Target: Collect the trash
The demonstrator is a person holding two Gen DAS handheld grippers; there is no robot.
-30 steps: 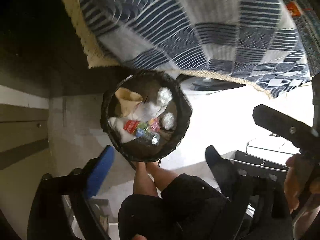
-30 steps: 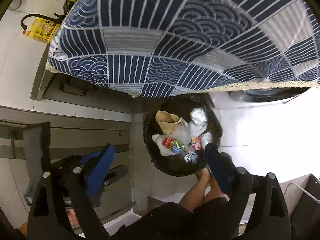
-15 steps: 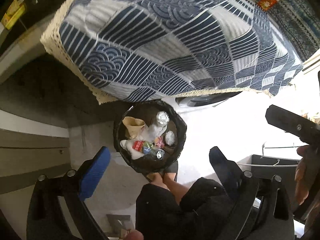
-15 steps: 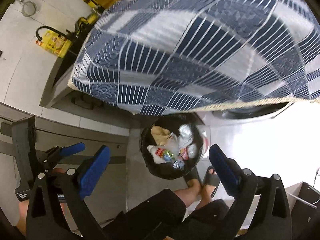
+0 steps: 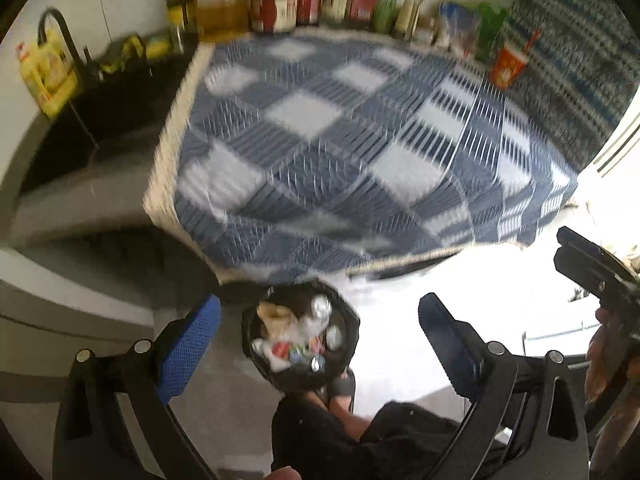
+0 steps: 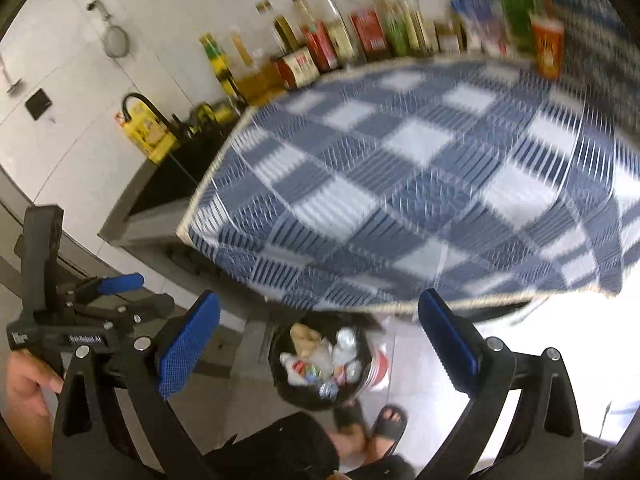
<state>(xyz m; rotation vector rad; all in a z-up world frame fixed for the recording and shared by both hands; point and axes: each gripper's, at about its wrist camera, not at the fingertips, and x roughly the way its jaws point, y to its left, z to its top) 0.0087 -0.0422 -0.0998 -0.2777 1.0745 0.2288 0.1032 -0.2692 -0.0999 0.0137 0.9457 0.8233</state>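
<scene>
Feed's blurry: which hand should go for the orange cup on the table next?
Probably right. Both tongs, left and right, are open and empty, but the cup sits at the table's far right, and the left hand is leftmost.

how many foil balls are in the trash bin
3 that show: one foil ball at the far side of the trash bin, one by its right wall, and a smaller one nearer. More may be buried.

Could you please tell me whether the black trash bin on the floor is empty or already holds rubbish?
It holds rubbish: the trash bin shows crumpled paper, foil and colourful wrappers piled inside.
</scene>
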